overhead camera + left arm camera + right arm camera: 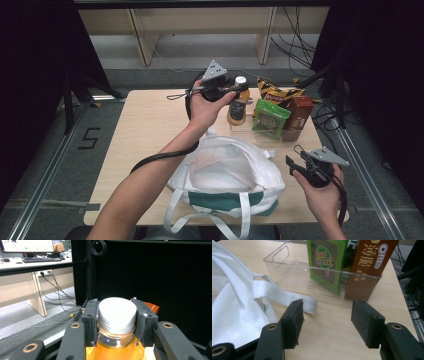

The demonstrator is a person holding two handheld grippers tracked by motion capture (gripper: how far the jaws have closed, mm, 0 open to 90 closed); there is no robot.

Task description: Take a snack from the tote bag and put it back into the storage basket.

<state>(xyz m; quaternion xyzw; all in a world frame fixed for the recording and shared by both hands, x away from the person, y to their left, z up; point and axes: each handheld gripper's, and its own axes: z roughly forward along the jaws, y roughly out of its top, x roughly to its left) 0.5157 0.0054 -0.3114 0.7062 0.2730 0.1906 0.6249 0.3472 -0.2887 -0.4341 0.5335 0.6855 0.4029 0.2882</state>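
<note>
At the desk's (150, 125) 1 o'clock edge, the left gripper (117, 322) pinches the orange juice bottle (238, 106) by its white cap (117, 312) — the pick-up step. Next, likely a lift toward the white tote bag (227, 172) at 6 o'clock — the right gripper's (325, 322) fingers spread, empty.
</note>
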